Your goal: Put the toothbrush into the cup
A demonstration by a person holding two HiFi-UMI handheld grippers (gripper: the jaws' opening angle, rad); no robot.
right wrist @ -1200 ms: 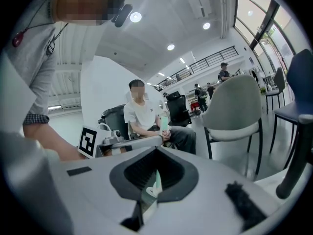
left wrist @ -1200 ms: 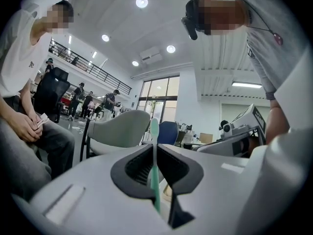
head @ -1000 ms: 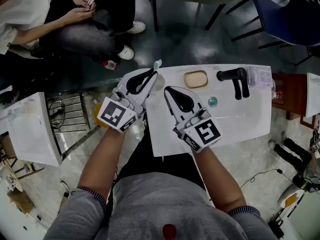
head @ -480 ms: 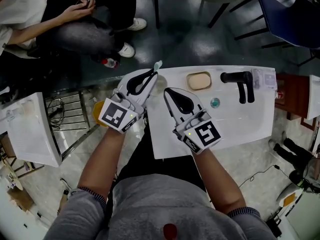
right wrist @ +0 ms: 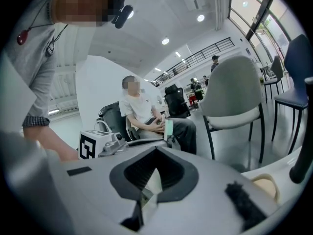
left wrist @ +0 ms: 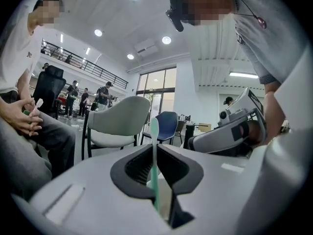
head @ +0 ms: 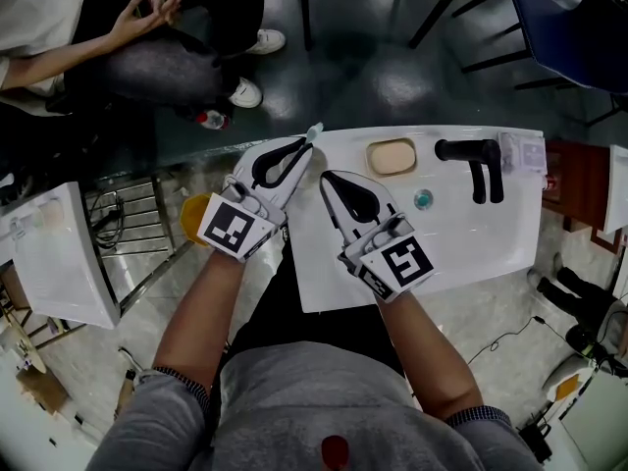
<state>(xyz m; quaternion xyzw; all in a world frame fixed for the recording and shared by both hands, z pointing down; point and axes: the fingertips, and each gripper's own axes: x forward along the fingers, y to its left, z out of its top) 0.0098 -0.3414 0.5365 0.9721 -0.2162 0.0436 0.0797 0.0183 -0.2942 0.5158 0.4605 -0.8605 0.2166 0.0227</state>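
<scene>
Head view: toothbrush (head: 311, 132), white sink (head: 471, 248), dark floor (head: 373, 77)

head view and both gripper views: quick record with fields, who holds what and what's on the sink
left gripper: shut on the toothbrush, head sticking out past the fingers
right gripper: shut, nothing held
sink: white, under the right gripper
on the sink: black tap, beige soap
cup: cannot pick it out

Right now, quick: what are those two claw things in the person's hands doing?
Left gripper: closed on the green toothbrush.
Right gripper: closed, nothing between its jaws.
</scene>
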